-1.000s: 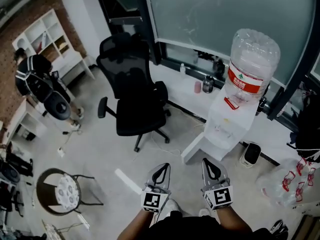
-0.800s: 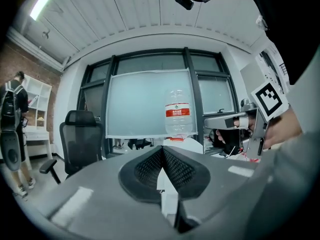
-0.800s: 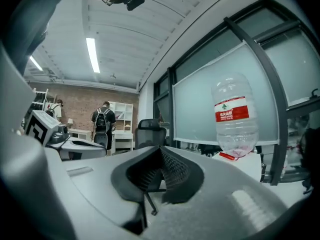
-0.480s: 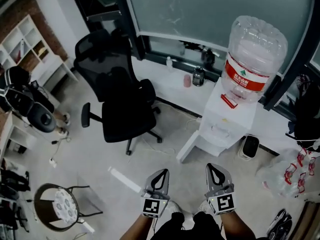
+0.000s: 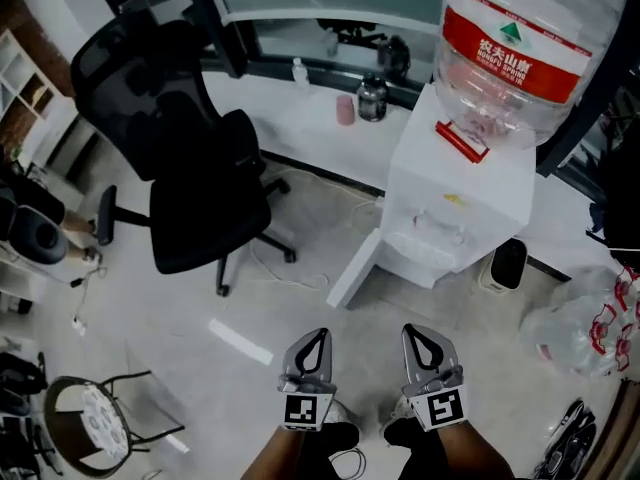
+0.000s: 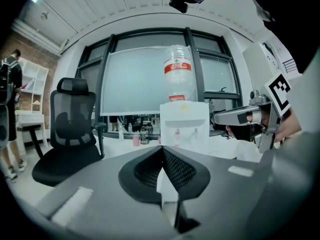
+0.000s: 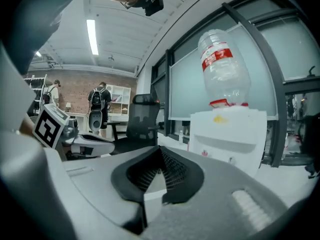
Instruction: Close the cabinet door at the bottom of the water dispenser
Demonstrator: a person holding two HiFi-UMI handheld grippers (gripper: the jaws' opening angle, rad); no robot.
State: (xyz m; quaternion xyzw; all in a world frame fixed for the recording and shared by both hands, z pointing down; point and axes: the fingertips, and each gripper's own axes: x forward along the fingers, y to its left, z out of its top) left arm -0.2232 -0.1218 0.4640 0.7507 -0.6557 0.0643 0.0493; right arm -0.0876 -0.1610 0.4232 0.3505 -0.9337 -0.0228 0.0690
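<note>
Nearest to you, your left gripper [image 5: 316,338] and your right gripper [image 5: 421,334] sit side by side low in the head view, both pointing ahead toward the water dispenser [image 5: 462,203]. In each gripper view the jaws are pressed together with nothing between them. Neither gripper touches anything.

On the floor just left of your left gripper lies a short white strip [image 5: 240,341], set slantwise.

Beyond the grippers is the cabinet door [image 5: 352,270] at the foot of the dispenser, and it stands open. From above you see its top edge as a long white bar. That bar runs from the lower left corner of the dispenser's front out and down to the left of the head view, so the free end points toward you and to your left. The door is apart from both grippers, with bare floor between.

The dispenser's white body stands upright, taps facing you, and the big clear bottle [image 5: 520,38] with the red label sits upside down on top. A small white and black object [image 5: 508,264] stands just beside the dispenser on the right, and a clear plastic bag [image 5: 575,328] lies farther right.

To the left, well apart from the door, stands a black office chair [image 5: 190,158]. Farthest back, a white ledge [image 5: 300,118] under the window carries a pink cup [image 5: 345,110] and a dark jar [image 5: 372,96].
</note>
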